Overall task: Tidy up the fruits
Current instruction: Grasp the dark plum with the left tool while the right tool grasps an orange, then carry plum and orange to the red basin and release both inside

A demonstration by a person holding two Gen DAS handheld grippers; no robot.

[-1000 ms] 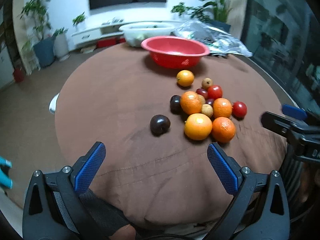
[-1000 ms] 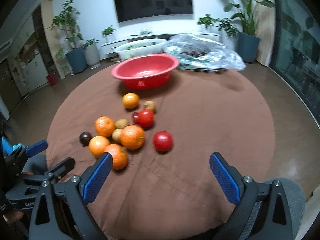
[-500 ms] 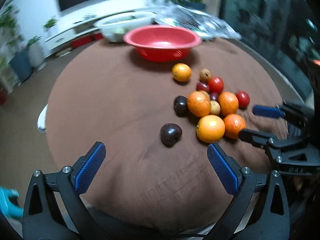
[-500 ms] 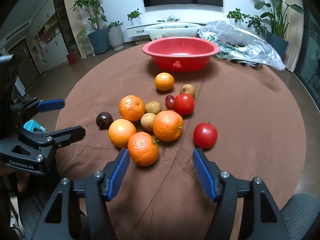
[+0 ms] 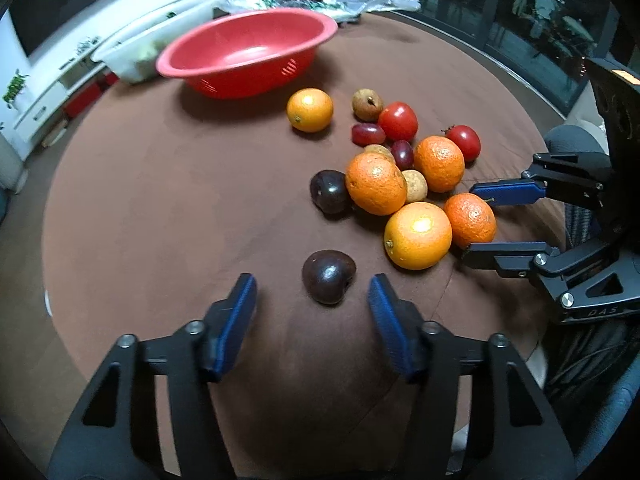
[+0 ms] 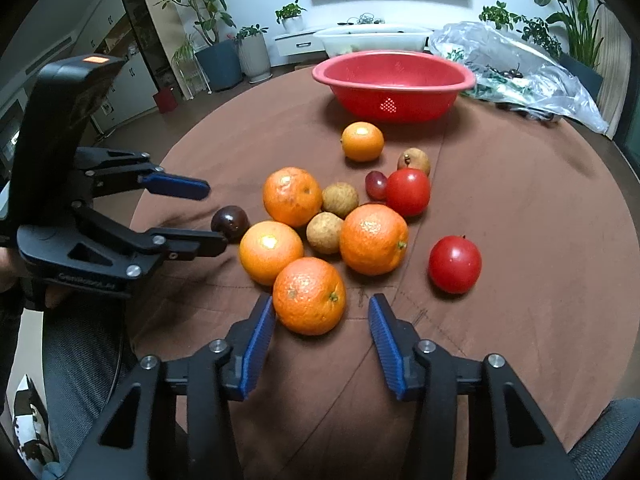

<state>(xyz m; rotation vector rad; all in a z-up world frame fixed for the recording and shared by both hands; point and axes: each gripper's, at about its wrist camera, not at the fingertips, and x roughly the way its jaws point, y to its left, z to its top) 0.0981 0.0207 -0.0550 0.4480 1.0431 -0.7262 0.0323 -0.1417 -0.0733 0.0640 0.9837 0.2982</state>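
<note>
From the left wrist camera, the left gripper point(image 5: 312, 300) hangs over the round table with the brown cloth point(image 5: 160, 200). Its 2 blue fingers have just been closing in. They stand part way open with nothing pinched. The dark purple round plum point(image 5: 329, 276) lies right in front of the gap, a bit past the tips, and neither pad touches it. This plum sits apart from the fruit pile, so the left hand is the nearer one for it. The red plastic bowl with little holes point(image 5: 248, 56) waits at the far side of the table and looks empty.

From the right wrist camera, the right gripper point(image 6: 322, 314) has also just been closing in. It is part way open and holds nothing. The bumpy orange mandarin point(image 6: 309, 295) lies straight ahead at the finger tips. The left pad is just beside its skin. I cannot tell if it touches. The right pad stands clear. The red bowl point(image 6: 394, 84) is far beyond the pile.
</note>
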